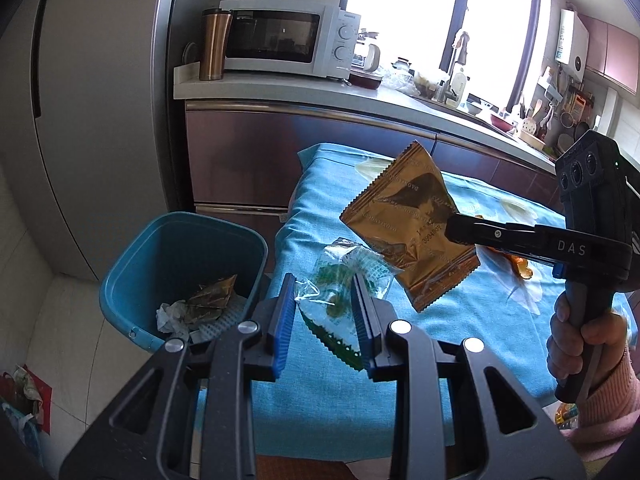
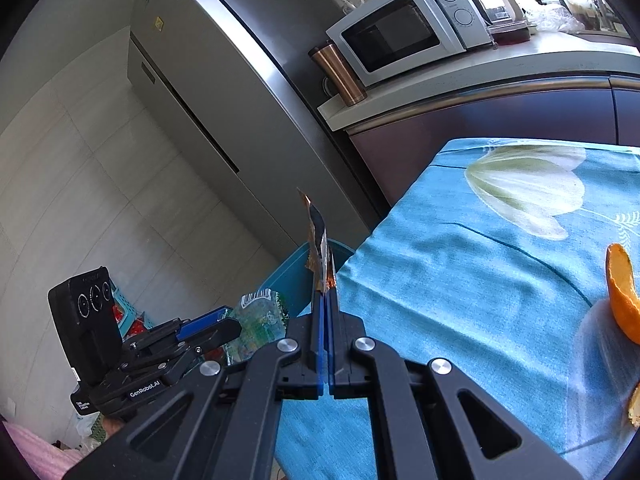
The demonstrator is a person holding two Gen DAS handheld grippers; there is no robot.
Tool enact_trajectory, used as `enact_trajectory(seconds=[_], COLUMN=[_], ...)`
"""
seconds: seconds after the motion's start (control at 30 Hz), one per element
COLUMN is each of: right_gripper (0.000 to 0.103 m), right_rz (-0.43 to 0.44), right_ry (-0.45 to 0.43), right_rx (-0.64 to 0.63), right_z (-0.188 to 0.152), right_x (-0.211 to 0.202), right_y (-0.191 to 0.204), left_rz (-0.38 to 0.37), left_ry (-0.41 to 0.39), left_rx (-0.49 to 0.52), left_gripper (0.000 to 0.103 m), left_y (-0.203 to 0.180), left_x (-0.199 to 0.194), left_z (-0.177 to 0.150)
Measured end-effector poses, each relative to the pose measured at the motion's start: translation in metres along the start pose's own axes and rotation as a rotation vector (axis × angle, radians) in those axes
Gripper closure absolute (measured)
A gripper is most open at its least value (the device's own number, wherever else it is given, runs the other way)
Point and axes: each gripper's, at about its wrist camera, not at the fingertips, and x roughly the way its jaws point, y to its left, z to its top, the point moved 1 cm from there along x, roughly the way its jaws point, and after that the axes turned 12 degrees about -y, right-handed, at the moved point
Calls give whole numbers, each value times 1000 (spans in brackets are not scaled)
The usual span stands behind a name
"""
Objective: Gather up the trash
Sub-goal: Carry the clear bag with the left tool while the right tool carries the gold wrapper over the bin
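My left gripper (image 1: 325, 316) is open, its blue pads either side of a clear and green plastic wrapper (image 1: 344, 292) lying at the table's left edge; the wrapper also shows in the right wrist view (image 2: 262, 320). My right gripper (image 2: 325, 300) is shut on a gold foil packet (image 2: 318, 248), seen edge-on. In the left wrist view the packet (image 1: 408, 224) hangs above the table, pinched at its right side by the right gripper (image 1: 452, 228). A blue trash bin (image 1: 180, 256) with crumpled wrappers inside stands on the floor left of the table.
The table has a blue floral cloth (image 2: 460, 280). Orange peel (image 2: 622, 292) lies on it to the right. Behind are a counter with a microwave (image 1: 288, 36), a copper tumbler (image 1: 214, 42) and a grey fridge (image 2: 224, 80). A bag of clutter (image 1: 22, 396) sits on the floor.
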Motion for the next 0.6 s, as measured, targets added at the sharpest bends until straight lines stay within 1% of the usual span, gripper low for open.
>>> enact_trajectory(seconds=[0.6], right_gripper=[102], right_rz=[35], right_ry=[31], right_rx=[-18], right_z=[3], right_x=[28], right_y=[19], left_rz=[53], left_ry=[-12], left_rx=[-28], left_gripper=[76], left_y=[22], left_x=[-2], left_z=[5])
